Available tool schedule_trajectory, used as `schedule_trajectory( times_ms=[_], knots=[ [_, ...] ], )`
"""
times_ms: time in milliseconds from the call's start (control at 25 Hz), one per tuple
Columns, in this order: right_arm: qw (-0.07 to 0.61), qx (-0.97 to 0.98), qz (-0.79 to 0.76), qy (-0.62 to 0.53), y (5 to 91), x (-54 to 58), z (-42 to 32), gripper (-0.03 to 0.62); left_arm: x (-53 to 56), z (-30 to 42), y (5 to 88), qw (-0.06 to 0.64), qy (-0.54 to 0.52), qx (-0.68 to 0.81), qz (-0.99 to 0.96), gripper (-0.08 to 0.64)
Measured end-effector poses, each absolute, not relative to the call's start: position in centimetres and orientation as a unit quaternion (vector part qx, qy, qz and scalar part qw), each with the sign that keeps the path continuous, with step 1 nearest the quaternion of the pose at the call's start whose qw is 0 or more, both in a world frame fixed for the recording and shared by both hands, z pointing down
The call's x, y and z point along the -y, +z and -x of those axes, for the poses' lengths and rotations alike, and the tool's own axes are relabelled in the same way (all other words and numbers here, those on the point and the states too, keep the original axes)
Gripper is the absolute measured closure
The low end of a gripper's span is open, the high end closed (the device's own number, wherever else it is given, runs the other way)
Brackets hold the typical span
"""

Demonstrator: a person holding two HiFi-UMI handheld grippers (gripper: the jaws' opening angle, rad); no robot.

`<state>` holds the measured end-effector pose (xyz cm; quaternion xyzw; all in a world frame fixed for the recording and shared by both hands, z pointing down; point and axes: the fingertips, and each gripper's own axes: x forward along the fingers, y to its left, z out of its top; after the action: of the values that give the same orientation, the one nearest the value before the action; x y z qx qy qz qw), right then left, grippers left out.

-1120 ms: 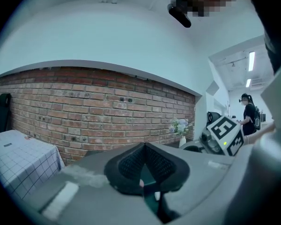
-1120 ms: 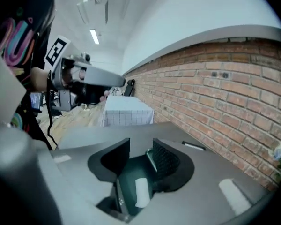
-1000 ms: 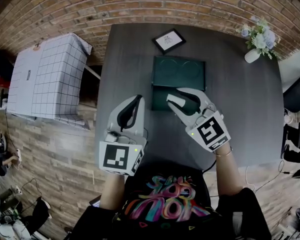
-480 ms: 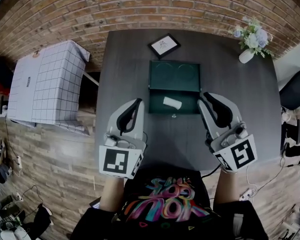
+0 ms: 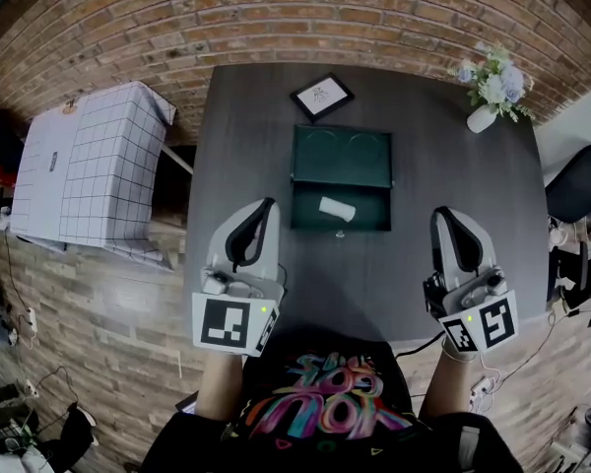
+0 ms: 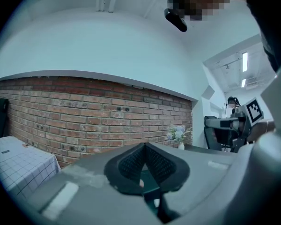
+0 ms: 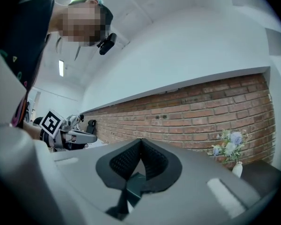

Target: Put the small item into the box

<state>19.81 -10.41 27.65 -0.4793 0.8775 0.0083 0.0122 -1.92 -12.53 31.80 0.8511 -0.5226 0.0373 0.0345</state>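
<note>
The small white roll-shaped item (image 5: 337,209) lies inside the open dark green rectangular box (image 5: 310,217), in the half nearer the person, a little left of that half's middle and slightly askew. The box's lid (image 5: 341,153) is folded back flat on the far side and shows two faint round outlines on its inner face. The box sits near the middle of the dark grey table (image 5: 433,166).

The left gripper (image 5: 268,205) hovers near the box's near left corner, apart from it, pointing towards the wall. In the left gripper view its black ribbed pads meet at the tips, with nothing caught between them. The right gripper (image 5: 445,213) is held to the right of the box, well apart from it, above the table's near right part. Its jaws have just been closing and now stand together, with nothing between them.

Beyond the box, a small black-framed picture (image 5: 322,97) lies tilted on the table. A white vase of pale flowers (image 5: 491,89) stands at the far right corner. Left of the table is a white cloth with a black grid pattern (image 5: 89,170). A red brick wall (image 5: 276,18) runs behind everything.
</note>
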Motion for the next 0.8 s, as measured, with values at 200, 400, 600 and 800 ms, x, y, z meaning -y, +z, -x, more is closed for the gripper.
schedule_trajectory(
  times_ms=[200,400,600,800],
  knots=[
    [-0.004,-0.881,0.472,-0.005,29.0,10.3,-19.2,0.591,12.5,2.5,31.5,0.034,0.032,0.535,-0.843,0.558],
    [-0.023,-0.886,0.463,0.001,29.5,10.6,-18.2,0.591,12.4,2.7,31.5,0.038,0.030,0.539,-0.841,0.558],
    [-0.018,-0.893,0.450,-0.004,29.5,10.6,-17.4,0.592,12.3,2.8,31.5,0.037,0.032,0.539,-0.841,0.558],
    [-0.013,-0.897,0.442,-0.006,29.4,10.6,-16.8,0.591,12.2,2.8,31.6,0.039,0.033,0.539,-0.841,0.558]
  ],
)
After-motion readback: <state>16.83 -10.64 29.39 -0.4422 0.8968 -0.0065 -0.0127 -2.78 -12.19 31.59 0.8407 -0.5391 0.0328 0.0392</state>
